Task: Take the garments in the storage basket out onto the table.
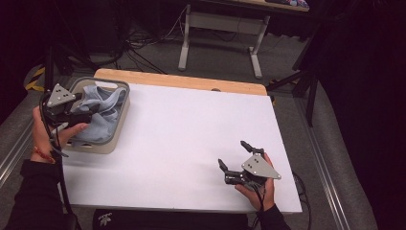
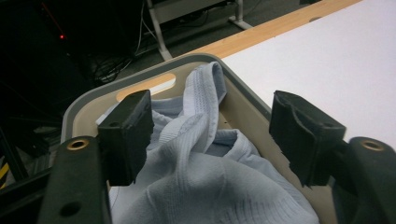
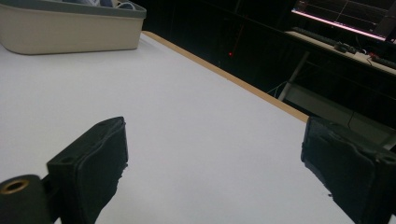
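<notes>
A beige bin [image 1: 113,141] with a grey rim stands at the table's far left corner. A crumpled light blue cloth [image 1: 103,108] lies inside it. My left gripper [image 1: 82,114] hangs over the near left part of the bin. In the left gripper view its jaws stand apart on either side of a raised fold of the cloth [image 2: 201,93], and the pads do not press on it; the bin rim [image 2: 243,79] runs behind. My right gripper [image 1: 233,153] rests low over the white table [image 1: 191,120] at the front right, open with nothing between its jaws [image 3: 215,158]. The bin [image 3: 70,28] sits far off.
A wooden strip [image 1: 191,82] runs along the table's far edge. Beyond it stand a desk's white legs [image 1: 184,45] and loose cables [image 1: 139,55] on the floor. A lit monitor [image 3: 345,14] and another desk are off past the table in the right gripper view.
</notes>
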The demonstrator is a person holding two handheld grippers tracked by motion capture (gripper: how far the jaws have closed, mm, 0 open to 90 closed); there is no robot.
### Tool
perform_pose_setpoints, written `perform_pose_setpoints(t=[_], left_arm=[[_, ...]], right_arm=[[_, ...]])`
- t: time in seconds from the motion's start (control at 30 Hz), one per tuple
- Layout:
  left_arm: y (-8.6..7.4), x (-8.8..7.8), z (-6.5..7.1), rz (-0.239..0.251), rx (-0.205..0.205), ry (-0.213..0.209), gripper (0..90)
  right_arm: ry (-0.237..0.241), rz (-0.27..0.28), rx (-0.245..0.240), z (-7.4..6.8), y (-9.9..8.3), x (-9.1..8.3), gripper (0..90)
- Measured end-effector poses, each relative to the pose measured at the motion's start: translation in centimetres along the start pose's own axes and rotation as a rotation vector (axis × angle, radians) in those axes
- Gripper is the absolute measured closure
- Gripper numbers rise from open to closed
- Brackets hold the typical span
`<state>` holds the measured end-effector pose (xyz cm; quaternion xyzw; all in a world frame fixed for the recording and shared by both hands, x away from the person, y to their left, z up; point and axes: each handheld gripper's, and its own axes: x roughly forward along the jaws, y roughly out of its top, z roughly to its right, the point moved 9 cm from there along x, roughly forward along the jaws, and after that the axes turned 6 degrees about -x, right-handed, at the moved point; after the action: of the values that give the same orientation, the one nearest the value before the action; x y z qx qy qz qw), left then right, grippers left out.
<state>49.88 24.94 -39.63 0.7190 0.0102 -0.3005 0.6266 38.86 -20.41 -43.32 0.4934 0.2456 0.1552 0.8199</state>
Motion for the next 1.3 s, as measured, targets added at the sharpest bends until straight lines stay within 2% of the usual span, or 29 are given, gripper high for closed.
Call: perform_pose_setpoints(t=[0.07, 0.1, 0.4, 0.53, 0.7, 0.77, 0.8, 0.93, 1.0, 1.07, 1.17, 1.3], left_arm=[[-0.1, 0.1, 0.1, 0.000, -0.006, -0.016, 39.3], [-0.2, 0.1, 0.0, -0.005, -0.007, -0.013, 39.9], [-0.4, 0.2, -0.1, 0.011, -0.006, -0.018, 69.1], [-0.5, 0.1, -0.1, 0.010, 0.002, -0.004, 77.4], [-0.4, -0.1, -0.3, 0.036, 0.002, 0.013, 88.1], [-0.3, -0.2, -0.5, 0.047, -0.008, 0.019, 85.9], [-0.3, -0.4, -0.7, 0.055, -0.010, 0.034, 81.6], [-0.1, -0.8, -1.3, 0.073, -0.034, 0.063, 57.4], [-0.3, -0.9, -1.3, 0.071, -0.036, 0.028, 53.6], [-0.5, -0.7, -1.3, 0.050, -0.039, 0.018, 43.4], [-1.1, -0.2, -1.4, 0.006, -0.036, 0.033, 35.5], [-1.7, 0.5, -1.8, -0.047, -0.043, 0.052, 33.4]], right_arm=[[0.000, -0.004, -0.004, 0.0, -0.1, 0.0, 7.9], [0.002, -0.006, -0.004, -0.1, -0.1, 0.1, 8.0], [0.005, -0.021, -0.020, -0.2, -0.3, 0.3, 8.4], [0.009, -0.026, -0.026, -0.2, -0.4, 0.3, 8.5], [0.010, -0.028, -0.032, -0.3, -0.4, 0.3, 8.6], [0.011, -0.028, -0.035, -0.3, -0.4, 0.3, 8.6], [0.012, -0.027, -0.033, -0.3, -0.4, 0.3, 8.6], [0.011, -0.029, -0.037, -0.3, -0.4, 0.3, 8.6], [0.015, -0.032, -0.036, -0.3, -0.5, 0.3, 8.6], [0.018, -0.032, -0.040, -0.4, -0.5, 0.3, 8.6], [0.020, -0.035, -0.043, -0.5, -0.5, 0.4, 8.6], [0.021, -0.040, -0.047, -0.5, -0.6, 0.4, 8.6]])
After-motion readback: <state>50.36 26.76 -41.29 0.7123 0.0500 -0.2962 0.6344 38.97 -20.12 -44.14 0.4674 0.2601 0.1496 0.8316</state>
